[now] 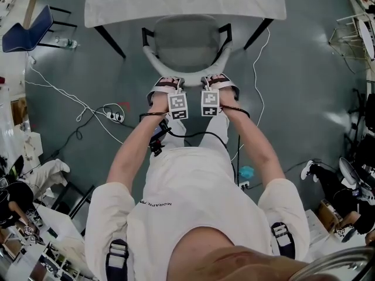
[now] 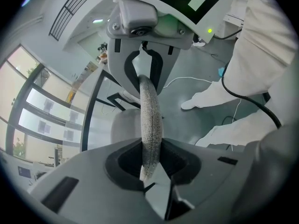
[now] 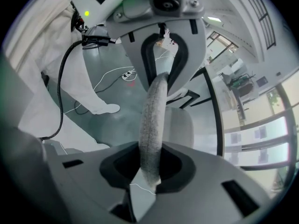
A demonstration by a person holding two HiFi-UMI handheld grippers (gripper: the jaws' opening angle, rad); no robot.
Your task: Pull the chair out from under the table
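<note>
A grey upholstered chair (image 1: 186, 43) with black legs stands at the near edge of a pale marble-topped table (image 1: 234, 2), its seat partly out from under it. My left gripper (image 1: 166, 87) is shut on the top rim of the chair's backrest (image 2: 150, 120), which runs as a grey fabric band between its jaws. Beside it my right gripper (image 1: 218, 85) is shut on the same backrest rim (image 3: 153, 125). In each gripper view the other gripper shows further along the rim.
Cables (image 1: 76, 107) and a power strip (image 1: 112, 115) lie on the grey floor to the left. A blue chair (image 1: 26, 31) stands far left. A wire rack (image 1: 350, 37) stands at right. The person's legs are right behind the chair.
</note>
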